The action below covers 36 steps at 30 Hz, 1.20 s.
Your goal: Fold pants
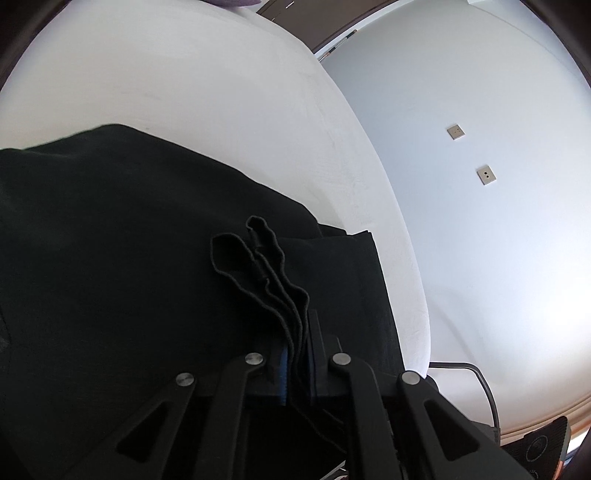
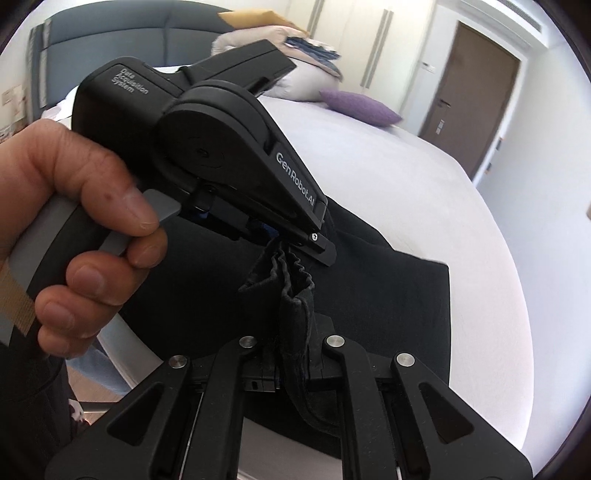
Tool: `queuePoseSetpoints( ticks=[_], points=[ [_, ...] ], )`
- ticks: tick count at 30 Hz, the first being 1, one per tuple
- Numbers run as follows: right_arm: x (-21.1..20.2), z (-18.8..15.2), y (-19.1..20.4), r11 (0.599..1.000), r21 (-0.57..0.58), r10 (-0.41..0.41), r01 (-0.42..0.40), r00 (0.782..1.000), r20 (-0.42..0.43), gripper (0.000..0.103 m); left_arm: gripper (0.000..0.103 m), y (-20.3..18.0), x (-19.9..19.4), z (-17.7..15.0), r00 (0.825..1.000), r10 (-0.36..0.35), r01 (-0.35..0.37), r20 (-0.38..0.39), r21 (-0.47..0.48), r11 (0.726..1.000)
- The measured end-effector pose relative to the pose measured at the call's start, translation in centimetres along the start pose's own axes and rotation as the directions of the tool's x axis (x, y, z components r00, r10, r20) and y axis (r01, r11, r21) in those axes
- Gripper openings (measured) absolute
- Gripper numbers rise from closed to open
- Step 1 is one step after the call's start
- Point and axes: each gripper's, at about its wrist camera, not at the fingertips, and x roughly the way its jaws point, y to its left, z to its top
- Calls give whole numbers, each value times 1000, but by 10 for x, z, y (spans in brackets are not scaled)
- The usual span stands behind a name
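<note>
The black pants (image 1: pixel 122 258) lie spread on the white bed (image 1: pixel 184 74). My left gripper (image 1: pixel 295 354) is shut on a bunched edge of the pants, whose folds stick out past the jaws. In the right wrist view my right gripper (image 2: pixel 295 354) is shut on another bunched edge of the pants (image 2: pixel 388 295). The left gripper (image 2: pixel 291 236), held in a hand, clamps the same bunch just ahead of it. Both hold the edge a little above the bed (image 2: pixel 406 177).
A purple cushion (image 2: pixel 360 107) and a pile of pillows and bedding (image 2: pixel 288 55) lie at the head of the bed by a grey headboard (image 2: pixel 110 33). A brown door (image 2: pixel 476 92) stands at the right. The bed edge (image 1: pixel 399 229) drops to a white floor (image 1: pixel 498 240).
</note>
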Motion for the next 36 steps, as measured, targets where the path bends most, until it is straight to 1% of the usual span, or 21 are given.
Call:
queuePoseSetpoints(
  ticks=[4,6,10,13,17,20,23,24,25,26,27,28,29,31,32,33,34,36],
  points=[
    [5,21,27,996,-70,59,-58,998,15,7,8,22,-28,12,998,63,-63,18,32,997],
    [9,31,41,991,-97,96,-94,995,19,7,8,34,-41,20,994,108,-109,26,48,993],
    [23,43,63,982,-106,155,-153,988,3,7,8,64,-57,28,986,164,-165,29,43,985],
    [33,46,72,975,-83,205,-206,979,-18,7,8,81,-66,24,985,171,-172,36,27,985],
    [38,41,82,969,-102,221,-225,974,-50,7,8,100,-65,16,985,167,-167,31,0,986],
    [43,36,79,968,-90,230,-236,970,-77,7,11,103,-61,10,985,167,-167,34,-3,986],
    [41,30,78,968,-85,229,-236,970,-87,7,12,103,-63,6,986,160,-160,48,6,987],
    [43,26,73,968,-83,231,-238,969,-91,7,14,102,-65,5,985,165,-166,55,12,986],
    [42,25,72,967,-78,235,-243,967,-100,7,19,101,-67,4,982,179,-180,62,19,983],
    [42,26,69,966,-70,242,-250,964,-107,9,28,98,-70,2,976,205,-208,75,26,978],
    [43,27,65,963,-59,255,-263,960,-114,12,34,97,-74,0,971,223,-226,89,31,974],
    [43,27,65,960,-47,271,-278,955,-120,13,46,95,-81,-2,962,251,-256,112,35,966],
    [42,24,59,955,-34,289,-295,950,-122,15,52,94,-84,-2,951,281,-288,130,38,957],
    [33,15,50,940,-4,338,-341,934,-121,28,57,89,-92,-6,920,360,-372,157,53,927],
    [30,12,43,929,15,369,-371,921,-125,51,57,88,-96,-7,905,392,-406,167,58,912],
    [26,7,37,913,40,408,-406,905,-125,69,57,85,-99,-10,892,413,-429,182,60,901],
    [18,3,29,896,68,444,-439,889,-111,70,57,83,-102,-12,889,416,-434,192,61,899],
    [2,-4,7,866,142,493,-480,866,-77,70,57,77,-107,-16,881,422,-446,214,76,892]
  ],
)
